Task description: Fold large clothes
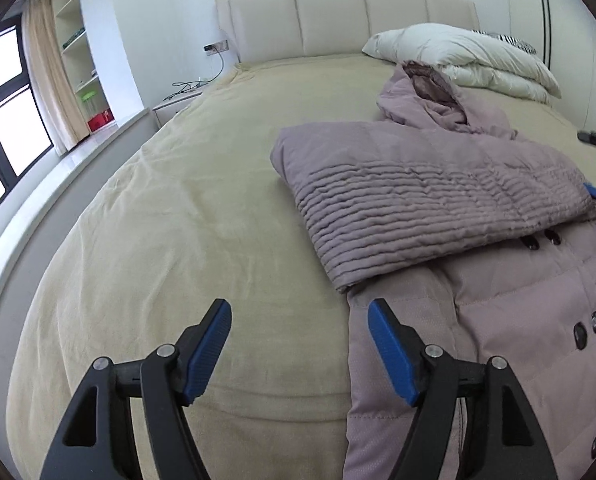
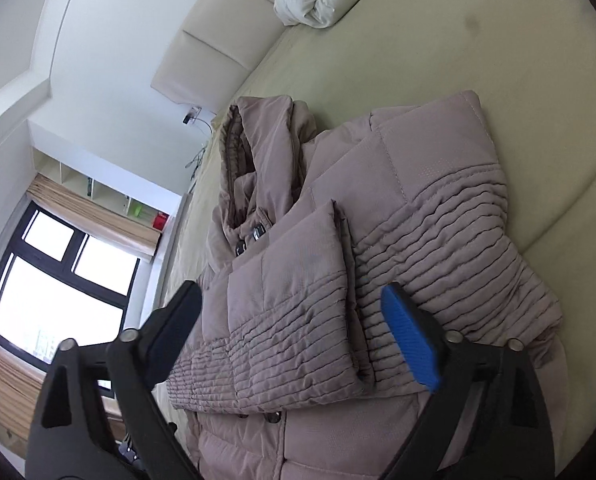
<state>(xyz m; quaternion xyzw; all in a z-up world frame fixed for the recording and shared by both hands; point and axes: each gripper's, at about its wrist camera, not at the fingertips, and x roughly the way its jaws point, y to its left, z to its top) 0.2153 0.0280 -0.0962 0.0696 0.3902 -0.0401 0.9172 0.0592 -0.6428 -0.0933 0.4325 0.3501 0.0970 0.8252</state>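
Your padded mauve coat (image 1: 438, 200) lies on the bed (image 1: 201, 208), toward the side away from the window (image 1: 5, 96). Neither view shows it whole: its lower part runs out of the bottom edge of both pictures, so you cannot see the hem. In the right wrist view your own gripper (image 2: 289, 312) covers part of the folded sleeves, and the coat's front closure shows only as a few dark buttons (image 2: 253, 240) peeking out beside them.

The coat's long axis runs from the foot of the bed toward the headboard (image 1: 338, 20), with the hood (image 1: 426, 88) pointing at the headboard and lying just short of the pillows (image 1: 458, 60). Two sleeves are folded across the chest, their ribbed bands crosswise to that axis; in the left wrist view only one shows clearly.

Your left gripper (image 1: 300, 344) is released, its jaws spread with nothing between them, hovering over the bedcover at the coat's window-side edge. Your right gripper is released too, jaws wide over the folded sleeves, pads not pressing the cloth.

Two stacked white pillows sit beside the headboard; a striped item behind them is too cut off to identify.
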